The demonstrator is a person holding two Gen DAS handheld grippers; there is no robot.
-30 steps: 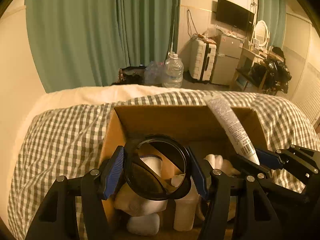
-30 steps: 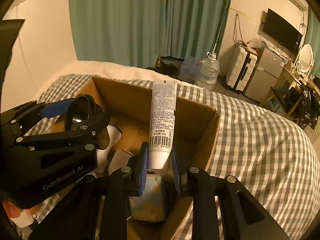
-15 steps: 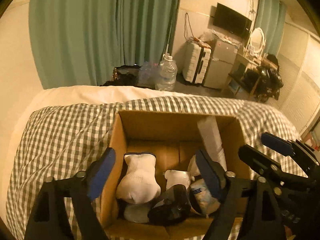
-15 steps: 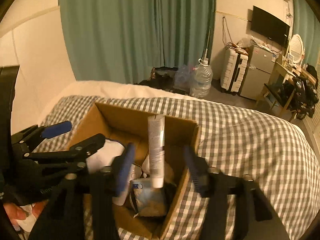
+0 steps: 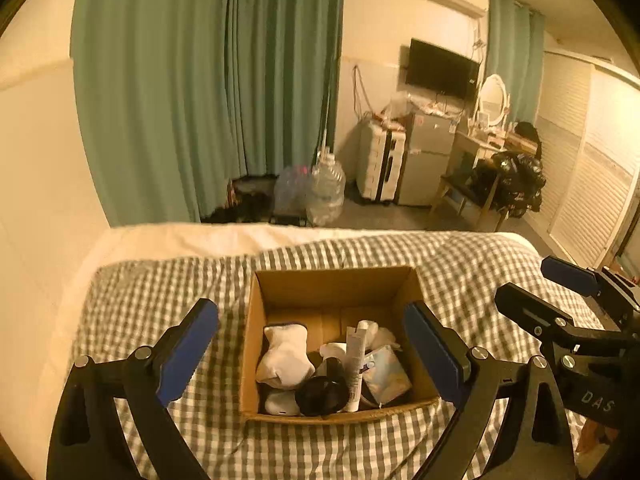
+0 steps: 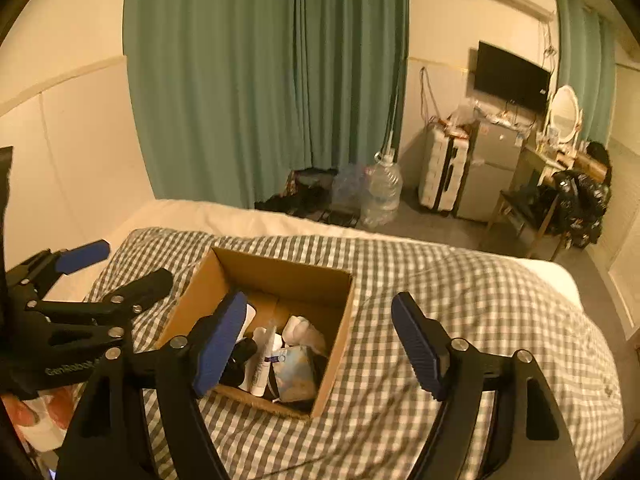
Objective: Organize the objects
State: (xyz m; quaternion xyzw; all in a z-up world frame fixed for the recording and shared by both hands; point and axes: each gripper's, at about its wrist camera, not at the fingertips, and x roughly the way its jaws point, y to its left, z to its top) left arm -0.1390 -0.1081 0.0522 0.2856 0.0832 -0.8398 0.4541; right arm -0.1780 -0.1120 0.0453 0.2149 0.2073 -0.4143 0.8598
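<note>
An open cardboard box (image 5: 276, 284) sits on the checked bedcover and also shows in the right wrist view (image 6: 340, 320). Inside lie white rolled socks (image 5: 285, 356), a black round container (image 5: 322, 396), a white tube (image 5: 354, 364) and a pale packet (image 5: 386, 372). The tube (image 6: 264, 354) and packet (image 6: 294, 372) also show in the right wrist view. My left gripper (image 5: 316, 354) is open and empty, raised above the box. My right gripper (image 6: 320, 340) is open and empty, above the box's right side.
The checked cover (image 6: 460, 300) spreads over the bed, with white sheet (image 5: 180, 240) at the far edge. Beyond the bed stand green curtains (image 5: 208, 80), water bottles (image 5: 326, 190), a suitcase (image 5: 380, 160) and a small fridge (image 5: 426, 156).
Both grippers have opened and let go: the black container and the tube now lie in the box. Both grippers have pulled up and back from the box.
</note>
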